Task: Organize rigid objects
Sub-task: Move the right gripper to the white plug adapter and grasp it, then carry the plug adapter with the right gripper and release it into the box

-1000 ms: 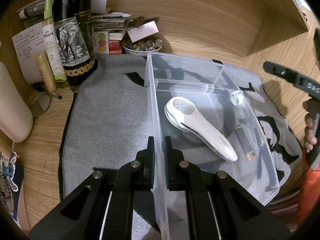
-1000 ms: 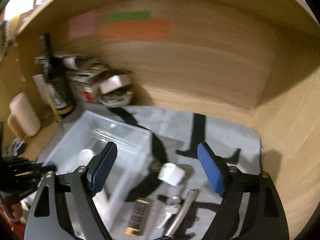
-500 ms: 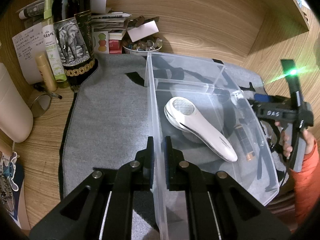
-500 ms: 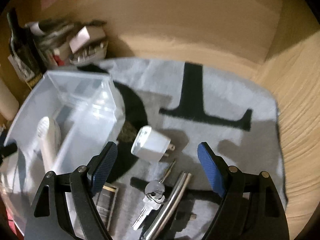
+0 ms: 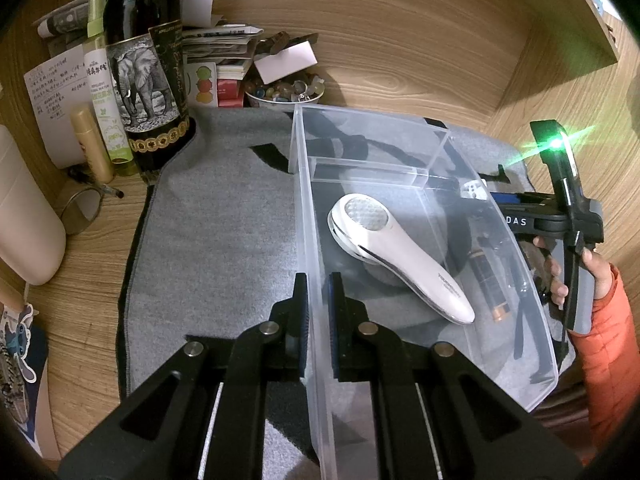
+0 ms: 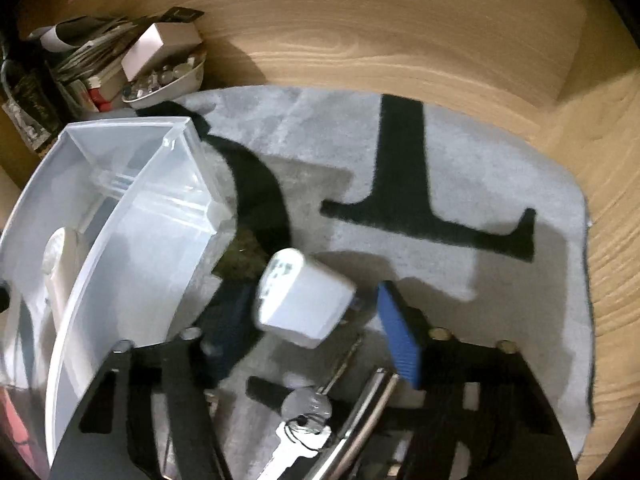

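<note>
The left gripper (image 5: 317, 300) pinches the wall of the clear plastic bin (image 5: 304, 216). Beside the bin, the right gripper (image 6: 316, 320) is closing around the white plug adapter (image 6: 304, 300).

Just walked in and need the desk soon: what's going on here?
A person is sorting small items into a clear plastic bin. The left tool is clamped on the bin's side wall. The right tool is closing around a white plug adapter on the grey mat. A white handheld device already lies in the bin.
</note>
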`<action>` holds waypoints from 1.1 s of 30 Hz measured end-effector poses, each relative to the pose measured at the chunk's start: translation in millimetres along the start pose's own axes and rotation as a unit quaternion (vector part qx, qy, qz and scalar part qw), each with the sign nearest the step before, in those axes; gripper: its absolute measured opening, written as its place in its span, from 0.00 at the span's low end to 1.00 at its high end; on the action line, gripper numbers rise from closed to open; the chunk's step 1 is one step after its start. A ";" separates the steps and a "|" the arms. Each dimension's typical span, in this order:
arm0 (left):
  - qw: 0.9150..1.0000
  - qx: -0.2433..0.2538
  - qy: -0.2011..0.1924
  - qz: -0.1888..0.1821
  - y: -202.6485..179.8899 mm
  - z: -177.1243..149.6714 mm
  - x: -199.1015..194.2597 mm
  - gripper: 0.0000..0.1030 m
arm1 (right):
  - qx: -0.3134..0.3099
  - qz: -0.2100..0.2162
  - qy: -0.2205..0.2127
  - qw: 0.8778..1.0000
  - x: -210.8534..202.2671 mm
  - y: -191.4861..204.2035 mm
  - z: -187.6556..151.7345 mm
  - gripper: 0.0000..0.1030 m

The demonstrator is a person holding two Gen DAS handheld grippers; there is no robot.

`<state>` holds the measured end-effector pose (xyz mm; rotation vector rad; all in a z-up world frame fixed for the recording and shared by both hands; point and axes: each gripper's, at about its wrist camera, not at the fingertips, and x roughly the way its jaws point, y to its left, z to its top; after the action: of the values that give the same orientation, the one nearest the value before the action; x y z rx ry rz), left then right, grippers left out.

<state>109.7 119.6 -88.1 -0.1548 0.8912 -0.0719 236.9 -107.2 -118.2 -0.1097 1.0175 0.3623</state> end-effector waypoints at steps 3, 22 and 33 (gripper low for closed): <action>1.000 -0.001 0.001 0.000 -0.3 -0.4 0.1 0.07 | -0.002 -0.005 -0.007 1.000 -1.0 0.8 0.0 0.51; 1.000 -0.003 0.000 -0.001 -1.4 -0.6 0.6 0.07 | -0.022 -0.009 -0.095 0.995 -67.2 17.5 5.7 0.51; 1.000 -0.004 0.001 -0.003 -1.9 -0.3 0.4 0.07 | -0.073 0.022 -0.166 0.983 -120.7 64.3 12.9 0.51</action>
<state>109.7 117.6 -88.3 -0.1652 0.8926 -0.0732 168.2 -73.3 -4.2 -0.1528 0.6632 0.4783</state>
